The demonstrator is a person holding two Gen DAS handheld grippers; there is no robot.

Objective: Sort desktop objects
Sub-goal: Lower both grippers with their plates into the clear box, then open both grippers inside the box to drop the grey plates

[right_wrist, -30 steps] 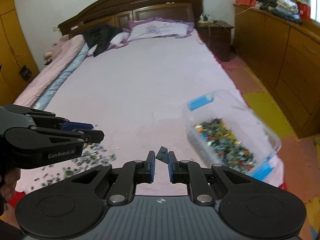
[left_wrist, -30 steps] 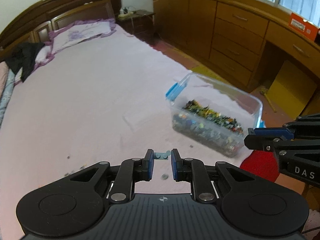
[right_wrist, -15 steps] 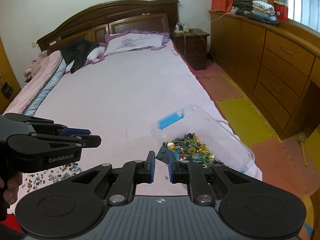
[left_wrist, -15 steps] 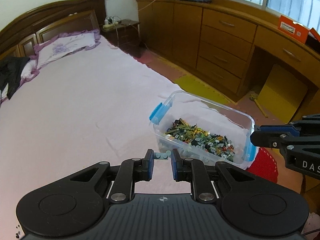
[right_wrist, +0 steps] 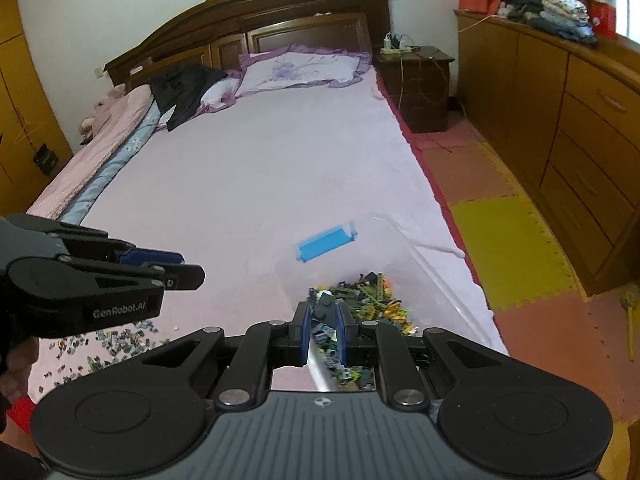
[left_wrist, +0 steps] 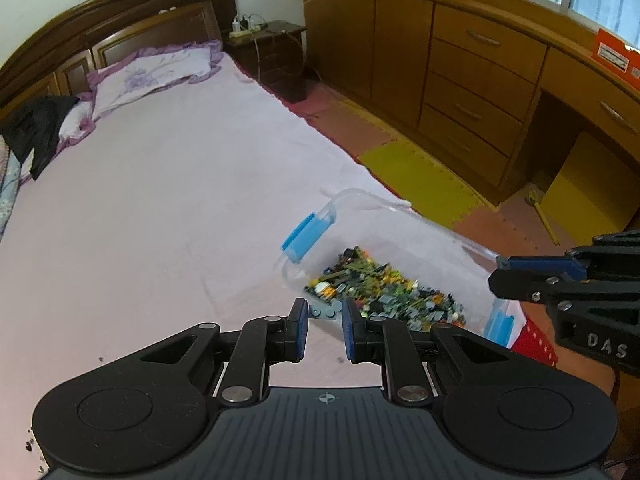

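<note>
Two claws, left (left_wrist: pixel 325 314) and right (right_wrist: pixel 323 312), each pinch a small grey brick above the bin (left_wrist: pixel 400 208).

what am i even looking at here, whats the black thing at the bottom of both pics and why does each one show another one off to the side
No robot here: a person holds a two-finger gripper in each hand, each with a camera looking along its fingers. So each picture shows its own gripper at the bottom and the other one at the side. The left gripper pinches a small grey-blue brick. The right gripper pinches a dark grey piece. Both hover near a clear plastic bin with blue latches, part full of mixed small bricks, on a pink bed sheet. More loose pieces lie scattered on the sheet.
</note>
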